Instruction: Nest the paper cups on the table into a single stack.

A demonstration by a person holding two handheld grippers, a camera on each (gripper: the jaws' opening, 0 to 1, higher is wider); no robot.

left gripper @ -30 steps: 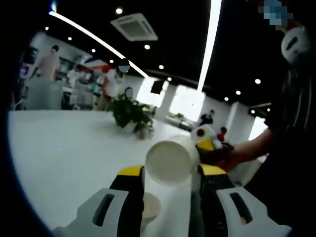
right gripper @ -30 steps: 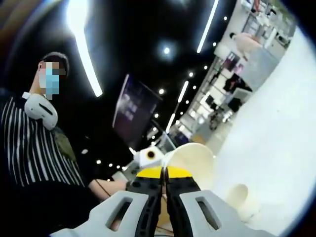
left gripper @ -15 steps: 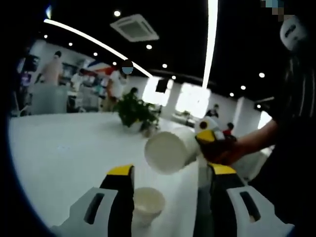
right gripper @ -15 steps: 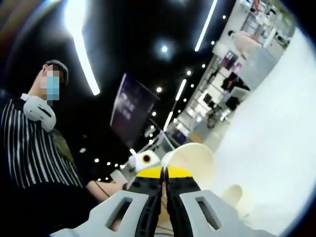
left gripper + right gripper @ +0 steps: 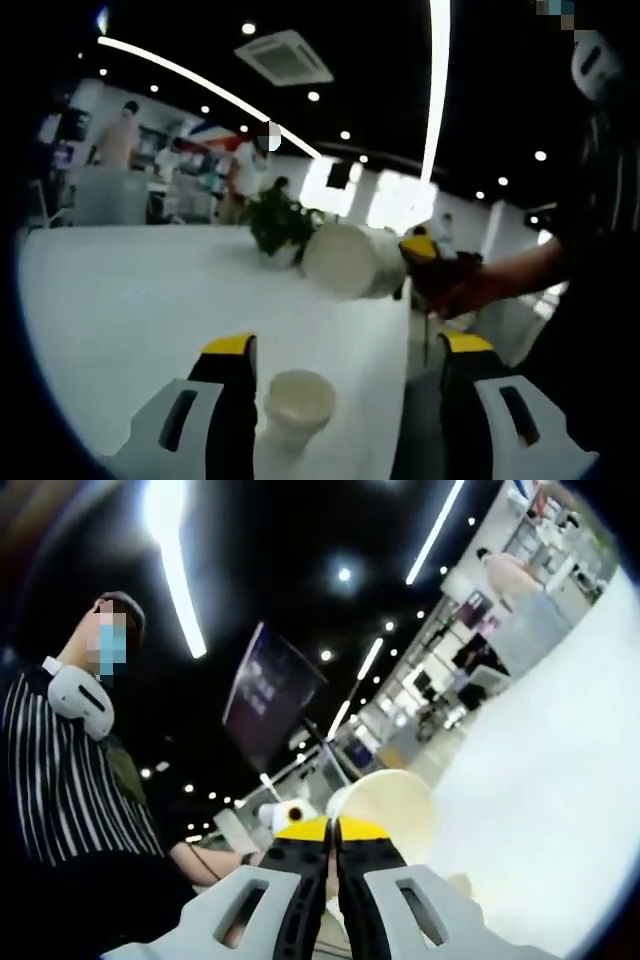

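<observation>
Two paper cups are out: an upright cup (image 5: pixel 296 402) stands on the white counter (image 5: pixel 130 310), between the left hand-held gripper's (image 5: pixel 345 360) spread jaws. Above that cup, the right hand-held gripper (image 5: pixel 332 829) pinches the tilted cup (image 5: pixel 350 261) by its wall.

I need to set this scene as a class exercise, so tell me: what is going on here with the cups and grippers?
A person is stacking paper cups with two hand-held grippers. The right gripper is shut on the rim of a white paper cup, holding it tilted in the air above the white table. The left gripper is open, its jaws either side of a second cup standing upright on the table. The two cups are not yet nested.
</observation>
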